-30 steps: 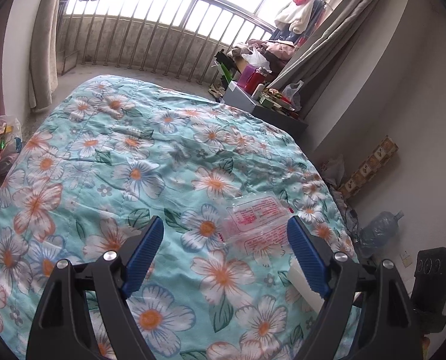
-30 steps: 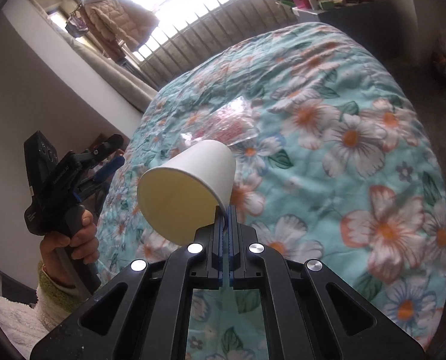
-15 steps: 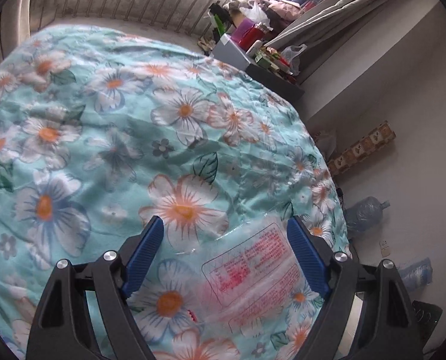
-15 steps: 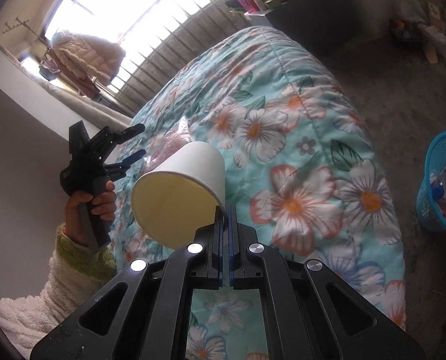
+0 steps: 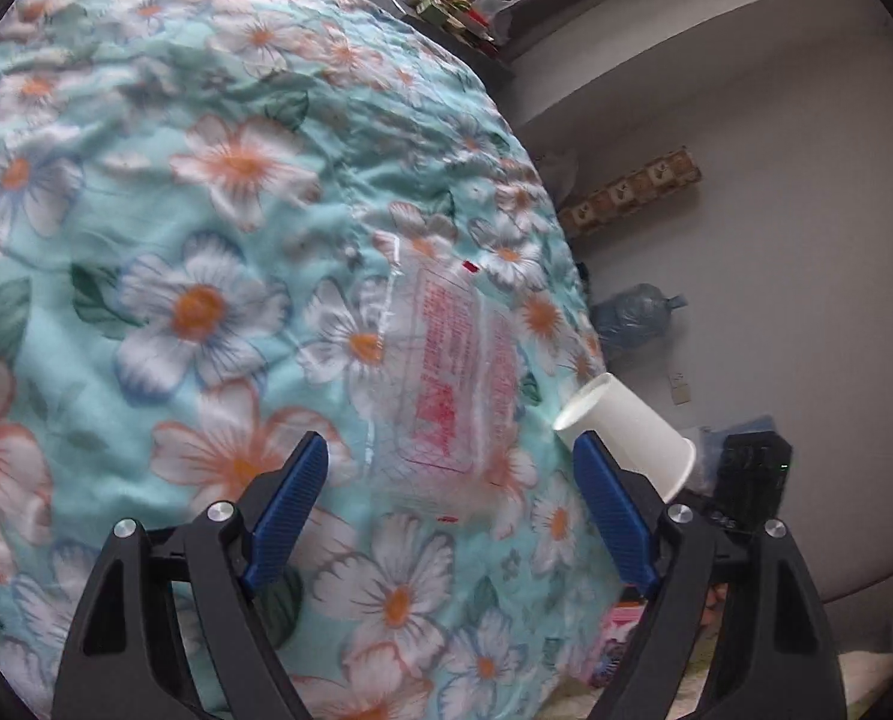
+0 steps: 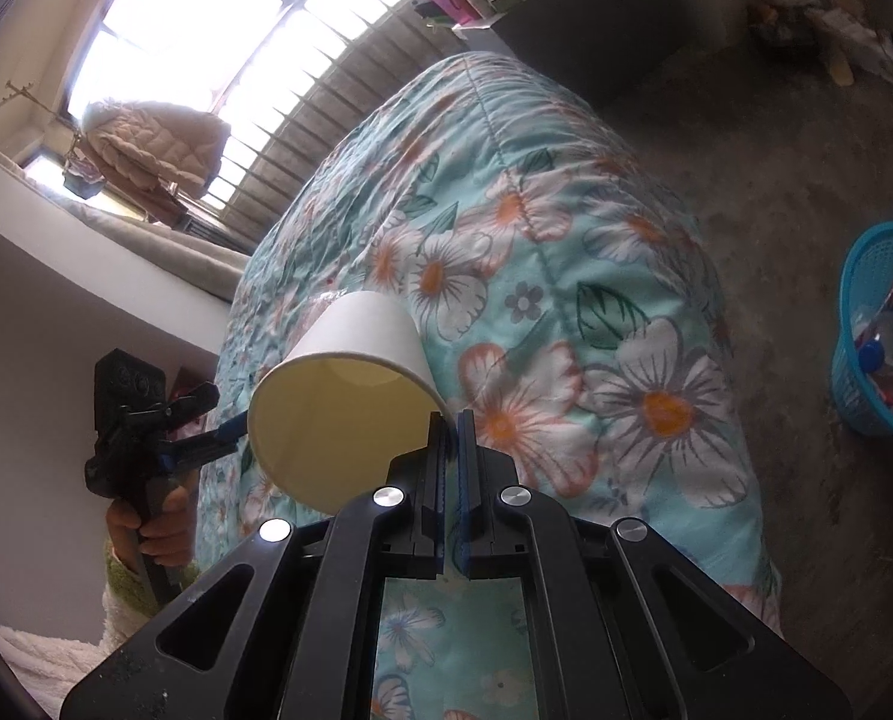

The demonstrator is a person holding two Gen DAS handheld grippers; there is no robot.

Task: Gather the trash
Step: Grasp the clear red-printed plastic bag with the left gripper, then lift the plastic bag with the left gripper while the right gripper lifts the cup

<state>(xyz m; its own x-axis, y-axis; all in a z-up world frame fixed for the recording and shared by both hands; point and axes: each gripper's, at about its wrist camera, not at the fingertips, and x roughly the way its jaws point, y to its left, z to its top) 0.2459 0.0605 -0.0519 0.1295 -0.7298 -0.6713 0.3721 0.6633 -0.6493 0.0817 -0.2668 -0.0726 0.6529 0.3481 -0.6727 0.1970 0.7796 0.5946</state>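
A clear plastic wrapper with red print (image 5: 452, 372) lies flat on the floral bedspread (image 5: 206, 180). My left gripper (image 5: 452, 504) is open just above the bed, its blue fingers on either side of the wrapper's near end. My right gripper (image 6: 452, 426) is shut on the rim of a white paper cup (image 6: 344, 396) and holds it over the bed's side. The cup also shows in the left wrist view (image 5: 626, 432), beyond the bed edge. In the right wrist view the left gripper (image 6: 206, 438) is at the far side of the bed.
A blue mesh basket (image 6: 878, 330) with trash in it stands on the floor right of the bed. A water jug (image 5: 632, 318) and a patterned box (image 5: 626, 192) stand by the wall. A cluttered dark cabinet (image 6: 566, 18) is by the window.
My left gripper has dropped closer to the bed and turned over the wrapper, still open. My right gripper has carried the cup a little further toward the basket side.
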